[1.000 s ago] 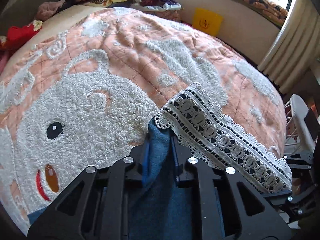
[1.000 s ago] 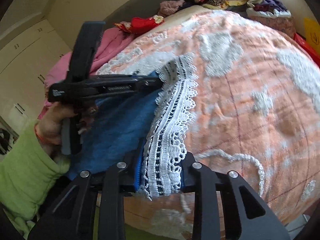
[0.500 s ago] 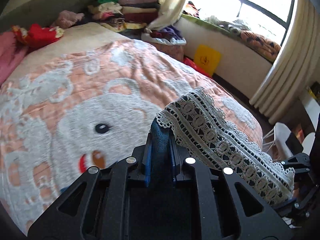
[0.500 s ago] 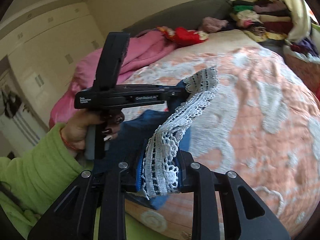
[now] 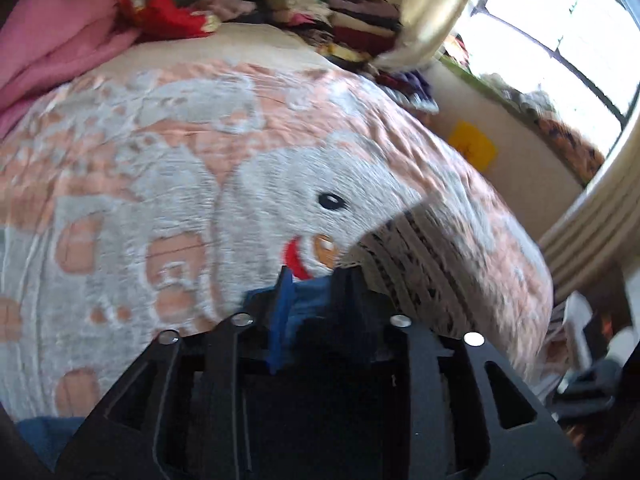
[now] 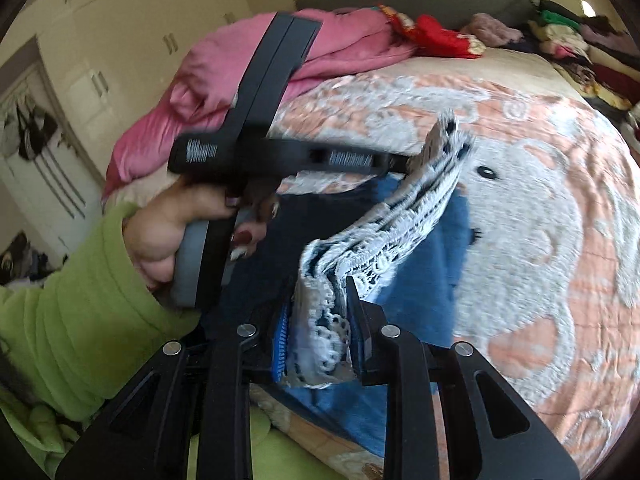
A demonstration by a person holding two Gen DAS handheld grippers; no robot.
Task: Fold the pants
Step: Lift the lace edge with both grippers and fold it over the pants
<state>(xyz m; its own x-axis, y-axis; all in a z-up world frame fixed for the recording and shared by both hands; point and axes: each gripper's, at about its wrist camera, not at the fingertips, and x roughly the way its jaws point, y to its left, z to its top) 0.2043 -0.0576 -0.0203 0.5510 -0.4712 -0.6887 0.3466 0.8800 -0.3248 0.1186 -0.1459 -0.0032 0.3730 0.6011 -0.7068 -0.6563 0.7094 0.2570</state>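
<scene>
1. At six o'clock of the left wrist view, the left gripper (image 5: 316,280) is seen from behind, its black frame filling the lower part of the picture. Its jaws are opening, and a fold of the blue pants (image 5: 310,296) is still seen between them; whether the pads press on the cloth cannot be told through the blur.
2. From the fingertips toward three o'clock, the white lace trim (image 5: 424,256) of the pants is stretched out over the peach bedspread (image 5: 160,160), on which a white animal figure with a black eye is woven.
3. At eleven o'clock a pink quilt (image 5: 52,52) is piled up, at twelve o'clock a stack of folded clothes (image 5: 340,12) is set against the wall, and at two o'clock a window (image 5: 560,40) is flanked by pale curtains.
4. At six o'clock of the right wrist view, the right gripper (image 6: 320,332) is clenched on the lace trim (image 6: 328,320) and the blue cloth behind it.
5. From these jaws toward one o'clock, the lace is drawn up to the left gripper (image 6: 408,162), which is held at nine o'clock by a hand (image 6: 168,228) in a green sleeve (image 6: 68,312).
6. Beneath the lace, the blue pants (image 6: 424,264) are hung down over the bedspread (image 6: 540,240), toward five o'clock.
</scene>
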